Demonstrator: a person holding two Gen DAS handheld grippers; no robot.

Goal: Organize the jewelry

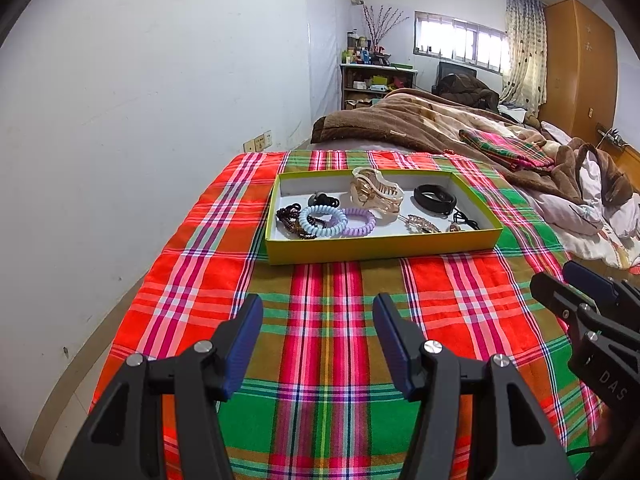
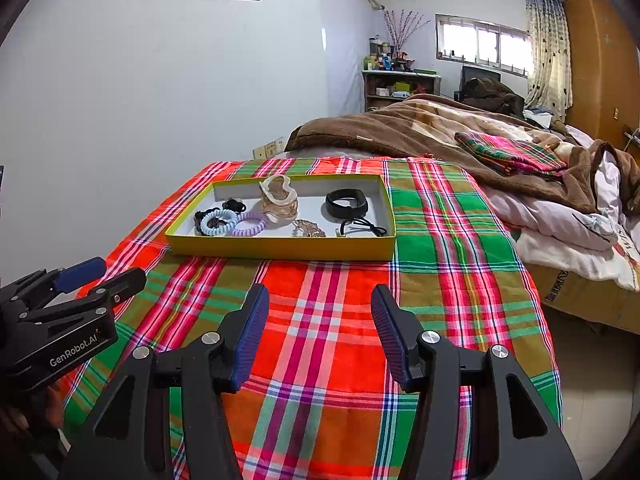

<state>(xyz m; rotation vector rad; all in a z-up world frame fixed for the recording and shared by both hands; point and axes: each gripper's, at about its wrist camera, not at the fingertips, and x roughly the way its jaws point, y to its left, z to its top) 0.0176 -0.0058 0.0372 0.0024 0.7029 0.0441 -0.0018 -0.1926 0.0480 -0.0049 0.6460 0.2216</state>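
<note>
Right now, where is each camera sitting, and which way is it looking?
Left wrist: on the left hand-held gripper, looking forward and down over the plaid cloth at the shallow yellow cardboard tray; its open fingers show, and the right hand-held gripper at the right edge.
Right wrist: on the right hand-held gripper, facing likewise; its open fingers show, the left one at the left edge.
Shared: tray, light blue coil hair tie, black band.

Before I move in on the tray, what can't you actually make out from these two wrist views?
- Dark beaded piece: both views, partly covered by pale blue coil hair tie.
- Small pendant on black cord: too small to identify.
- Yellow-green shallow tray: near wall hides the floor strip behind it.
</note>
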